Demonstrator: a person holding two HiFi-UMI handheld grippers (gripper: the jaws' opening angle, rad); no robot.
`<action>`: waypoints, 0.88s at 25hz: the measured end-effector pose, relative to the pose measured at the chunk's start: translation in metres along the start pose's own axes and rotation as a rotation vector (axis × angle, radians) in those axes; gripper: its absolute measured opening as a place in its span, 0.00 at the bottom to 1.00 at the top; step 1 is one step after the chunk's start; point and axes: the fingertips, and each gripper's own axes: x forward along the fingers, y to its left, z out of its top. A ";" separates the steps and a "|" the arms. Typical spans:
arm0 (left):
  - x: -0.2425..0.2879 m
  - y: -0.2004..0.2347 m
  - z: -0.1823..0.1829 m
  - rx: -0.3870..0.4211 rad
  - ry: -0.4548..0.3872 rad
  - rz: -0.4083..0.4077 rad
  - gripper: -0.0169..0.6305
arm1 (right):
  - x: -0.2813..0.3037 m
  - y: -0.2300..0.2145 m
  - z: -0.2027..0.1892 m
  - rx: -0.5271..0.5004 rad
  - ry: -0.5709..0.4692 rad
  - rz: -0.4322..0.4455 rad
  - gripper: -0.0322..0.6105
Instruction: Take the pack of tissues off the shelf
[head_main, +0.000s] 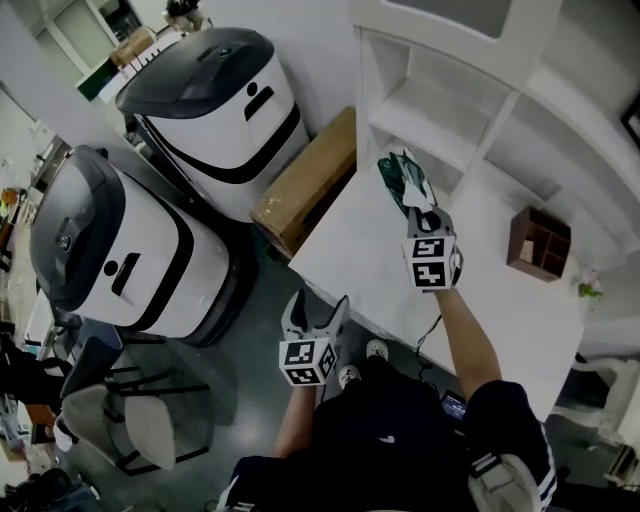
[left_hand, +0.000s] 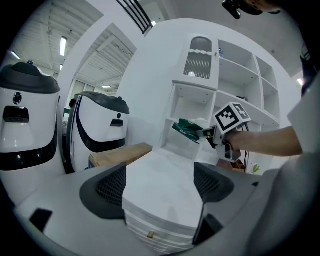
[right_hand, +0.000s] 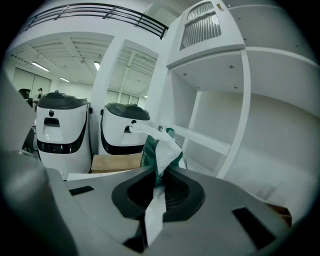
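The green and white pack of tissues (head_main: 403, 180) hangs in the air just in front of the white shelf (head_main: 450, 110), over the far side of the white table (head_main: 480, 270). My right gripper (head_main: 424, 213) is shut on its near end. In the right gripper view the pack (right_hand: 159, 147) sticks up out of the closed jaws of the right gripper (right_hand: 157, 187), with white wrapper trailing between them. My left gripper (head_main: 318, 308) is open and empty, low by the table's near edge. The left gripper view looks across the table (left_hand: 160, 170) at the pack (left_hand: 186, 129) and right gripper (left_hand: 210, 134).
Two large white and black machines (head_main: 215, 100) (head_main: 110, 250) stand left of the table. A cardboard box (head_main: 305, 180) lies between them and the table. A small brown wooden organiser (head_main: 540, 243) sits on the table's right. A chair (head_main: 130, 420) stands at lower left.
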 end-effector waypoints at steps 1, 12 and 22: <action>-0.003 0.000 0.000 0.001 -0.003 -0.005 0.65 | -0.008 0.003 0.001 -0.005 -0.006 -0.002 0.08; -0.026 -0.021 -0.006 0.031 -0.015 -0.091 0.65 | -0.095 0.010 0.003 -0.043 -0.062 -0.042 0.08; -0.031 -0.057 -0.010 0.083 -0.023 -0.169 0.65 | -0.168 0.003 -0.033 0.014 -0.070 -0.097 0.08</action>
